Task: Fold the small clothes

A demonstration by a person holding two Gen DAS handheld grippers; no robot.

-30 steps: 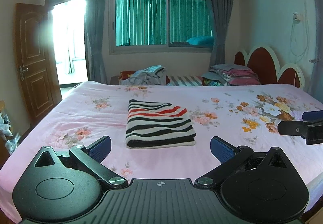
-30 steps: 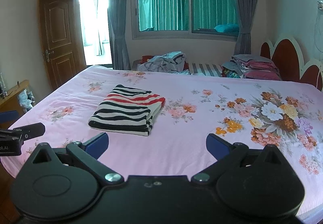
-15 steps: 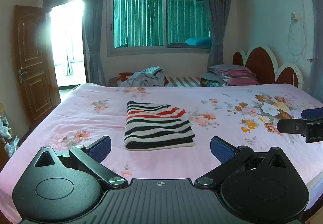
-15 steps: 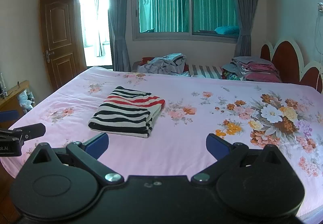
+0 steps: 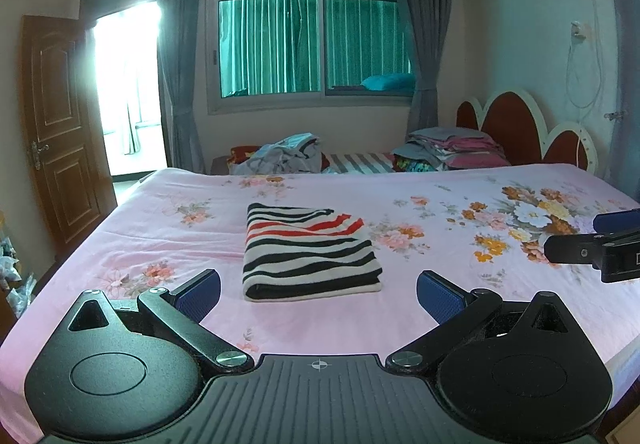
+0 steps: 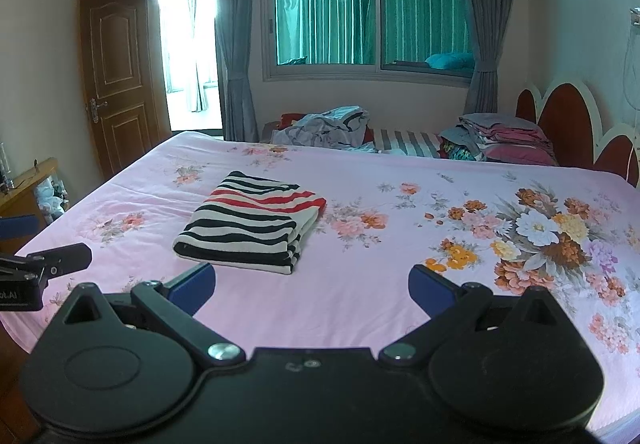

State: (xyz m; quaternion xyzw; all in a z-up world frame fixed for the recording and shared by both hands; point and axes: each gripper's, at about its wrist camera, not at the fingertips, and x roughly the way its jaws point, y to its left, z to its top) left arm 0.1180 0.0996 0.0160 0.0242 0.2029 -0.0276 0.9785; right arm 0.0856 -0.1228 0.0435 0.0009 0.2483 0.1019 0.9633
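Observation:
A folded garment with black, white and red stripes [image 5: 308,254] lies flat on the pink floral bed sheet [image 5: 440,212]; it also shows in the right wrist view [image 6: 252,222]. My left gripper [image 5: 318,290] is open and empty, held just in front of the garment's near edge. My right gripper [image 6: 310,290] is open and empty, held to the right of the garment and nearer than it. The right gripper's tip shows at the right edge of the left wrist view [image 5: 592,250]. The left gripper's tip shows at the left edge of the right wrist view [image 6: 44,268].
A loose heap of unfolded clothes [image 5: 284,156] and a stack of folded clothes [image 5: 452,152] lie beyond the far side of the bed. A red and white headboard [image 5: 524,128] is at the right. A wooden door [image 5: 56,136] stands open at the left.
Both grippers have risen or tilted slightly, so the bed and garment sit a little lower in view. The garment has not moved and both grippers stay open.

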